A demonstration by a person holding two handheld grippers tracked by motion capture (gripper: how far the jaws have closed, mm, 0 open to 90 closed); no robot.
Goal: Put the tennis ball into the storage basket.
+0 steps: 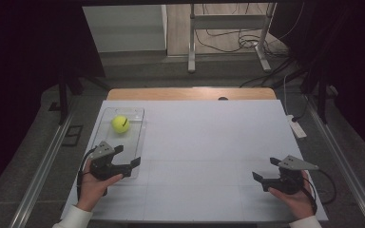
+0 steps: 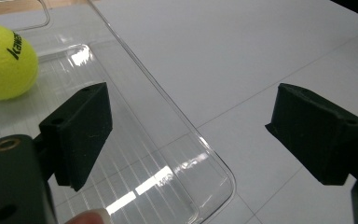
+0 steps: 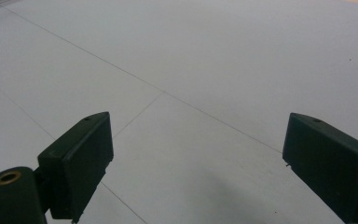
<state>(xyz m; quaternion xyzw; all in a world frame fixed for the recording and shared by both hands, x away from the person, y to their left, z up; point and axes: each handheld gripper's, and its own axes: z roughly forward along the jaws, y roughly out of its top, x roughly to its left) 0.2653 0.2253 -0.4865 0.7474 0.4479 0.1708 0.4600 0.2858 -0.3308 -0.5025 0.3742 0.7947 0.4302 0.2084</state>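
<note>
Both grippers gape wide, holding nothing: left gripper [image 1: 127, 156] over the tray [image 1: 138, 124] near the ball [image 1: 120, 124], right gripper [image 1: 265, 170] over bare table [image 1: 209, 137].

The round yellow-green felt tennis ball [image 2: 2, 63] carries black printed lettering, seen in the left gripper view running slantwise up its side, of which only the opening letters "kawa" can be read before the word runs off the picture's edge.
</note>
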